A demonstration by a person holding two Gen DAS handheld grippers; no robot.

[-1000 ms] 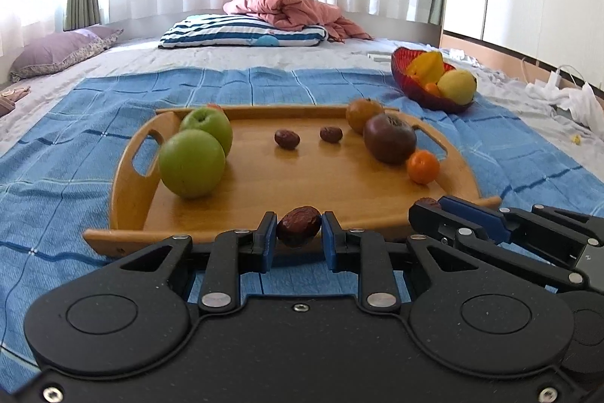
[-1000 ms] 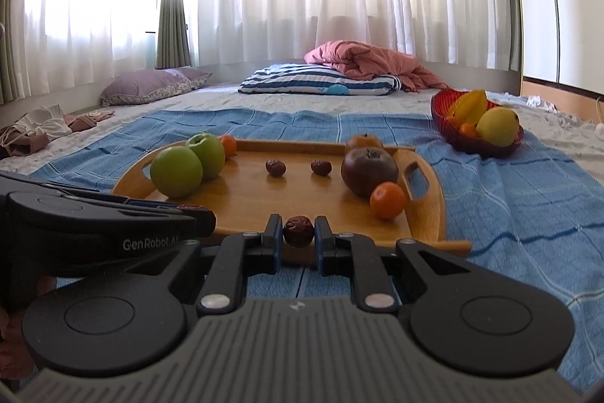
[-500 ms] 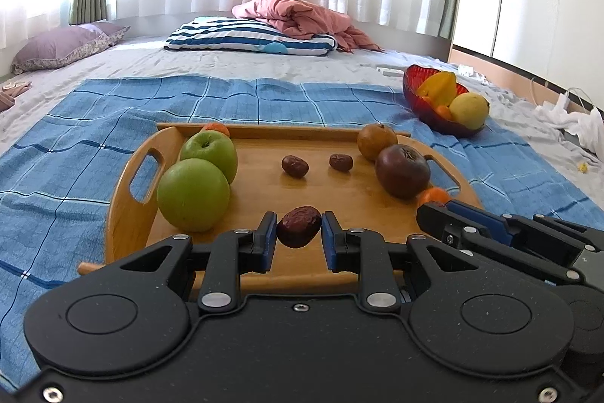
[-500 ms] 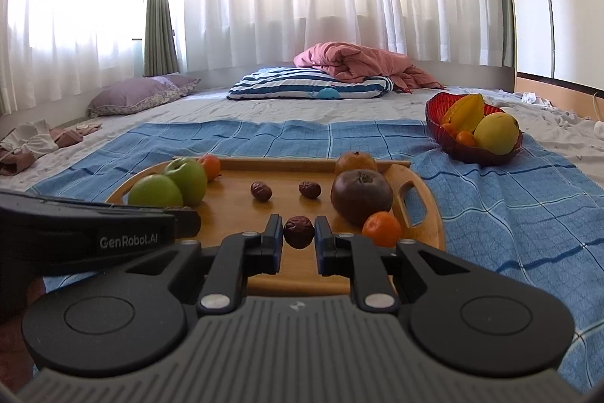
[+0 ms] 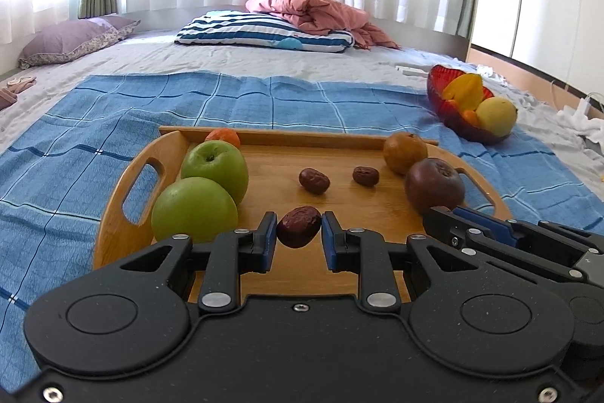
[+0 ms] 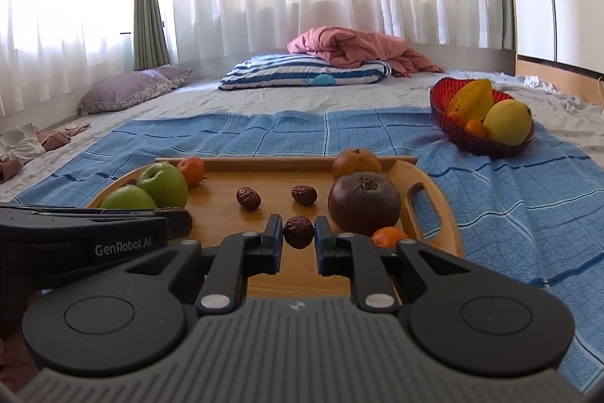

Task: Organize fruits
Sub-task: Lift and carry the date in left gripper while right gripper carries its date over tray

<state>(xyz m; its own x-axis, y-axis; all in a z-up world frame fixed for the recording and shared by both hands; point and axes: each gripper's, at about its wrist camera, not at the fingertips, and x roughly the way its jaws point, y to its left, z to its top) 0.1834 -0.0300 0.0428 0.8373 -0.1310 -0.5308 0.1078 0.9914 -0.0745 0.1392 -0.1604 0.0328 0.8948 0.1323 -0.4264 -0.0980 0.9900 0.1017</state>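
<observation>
Two dried dates held over the wooden tray

Left tongs clamp one date; right tongs (just alongside) clamp another date.

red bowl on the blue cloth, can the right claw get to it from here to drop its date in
Probably yes. The right claw holds a date above the wooden tray, and the red bowl sits ahead to its right. Only open blue cloth lies between; the fruit on the tray is low.
</observation>
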